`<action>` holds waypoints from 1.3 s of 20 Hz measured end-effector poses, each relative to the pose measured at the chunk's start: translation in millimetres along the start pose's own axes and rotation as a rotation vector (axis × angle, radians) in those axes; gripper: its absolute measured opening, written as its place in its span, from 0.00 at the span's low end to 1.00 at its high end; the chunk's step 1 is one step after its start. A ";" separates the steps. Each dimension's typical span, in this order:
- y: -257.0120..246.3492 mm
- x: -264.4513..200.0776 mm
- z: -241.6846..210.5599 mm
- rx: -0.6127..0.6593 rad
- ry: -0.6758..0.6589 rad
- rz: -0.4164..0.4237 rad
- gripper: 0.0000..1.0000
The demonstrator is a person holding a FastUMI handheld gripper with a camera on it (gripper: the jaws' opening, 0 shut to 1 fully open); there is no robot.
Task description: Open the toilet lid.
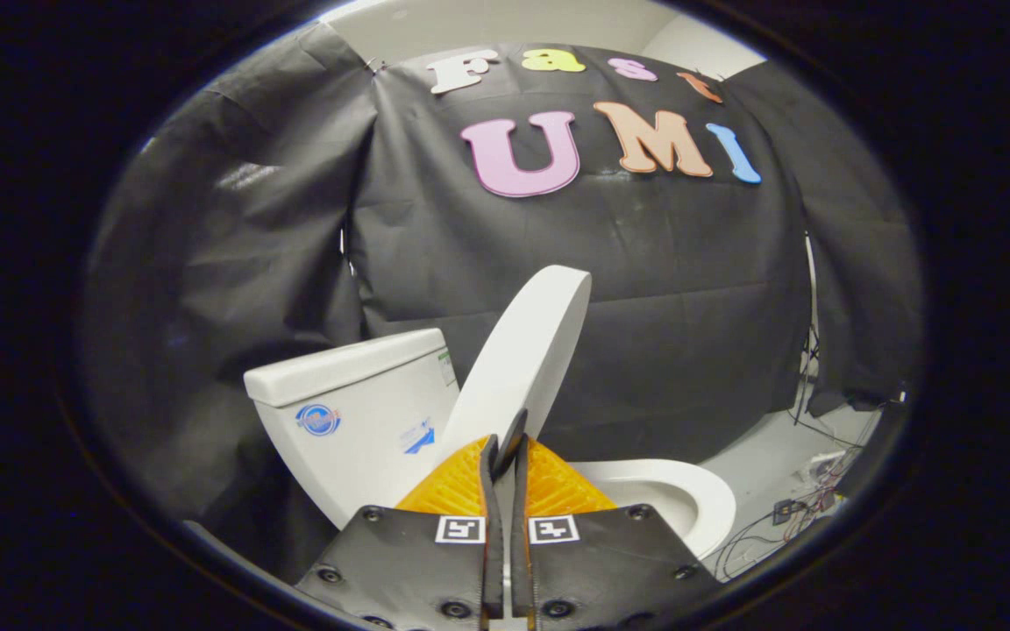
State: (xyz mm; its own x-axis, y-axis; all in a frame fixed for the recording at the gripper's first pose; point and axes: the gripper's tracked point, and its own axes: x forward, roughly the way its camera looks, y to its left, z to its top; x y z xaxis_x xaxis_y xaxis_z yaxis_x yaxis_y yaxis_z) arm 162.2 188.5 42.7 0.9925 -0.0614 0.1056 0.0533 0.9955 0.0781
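The white toilet lid [522, 350] is raised and stands tilted, its top leaning away from the tank [356, 412] on its left. The white seat and bowl rim [680, 495] lie uncovered to the right of my fingers. My gripper [505, 447] is shut, its two fingers pressed together with only a thin slit between them and nothing held. The fingertips point at the lower part of the lid, just in front of it. Whether they touch the lid I cannot tell.
The black cloth wall hangs close behind the toilet. Loose cables and small devices [799, 508] lie on the light floor to the right of the bowl. The tank carries two stickers on its front.
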 end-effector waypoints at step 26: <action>104.2 23.2 19.2 -0.231 -0.102 -0.155 0.04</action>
State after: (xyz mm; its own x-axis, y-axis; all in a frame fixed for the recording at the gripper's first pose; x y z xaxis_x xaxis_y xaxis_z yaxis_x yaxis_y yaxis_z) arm 188.7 289.4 72.3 0.9550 -0.2094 0.2100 0.2387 0.9630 -0.1254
